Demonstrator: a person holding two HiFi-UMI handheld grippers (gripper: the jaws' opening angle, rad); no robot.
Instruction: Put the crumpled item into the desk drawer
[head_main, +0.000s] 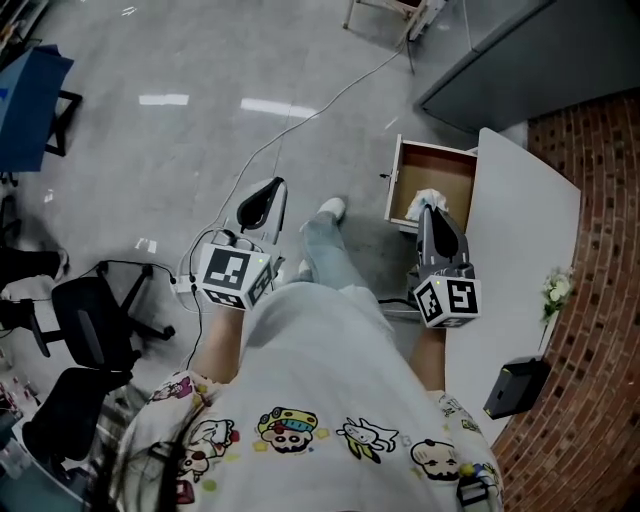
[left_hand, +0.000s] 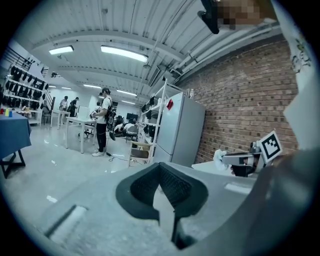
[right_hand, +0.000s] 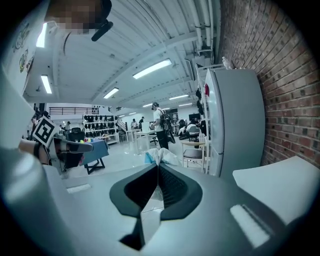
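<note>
As right tongs (head_main: 431, 207) pinch crumpled item (head_main: 419, 202), drawer (head_main: 432, 153) stands open beside desk (head_main: 520, 235)

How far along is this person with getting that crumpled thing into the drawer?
Done: the desk drawer stands open, and the crumpled item is already picked up. In hand: the right gripper is shut on it and holds it over the open drawer. Left to do: let go so that it lies inside. The left gripper is shut on nothing, off to the side.
</note>
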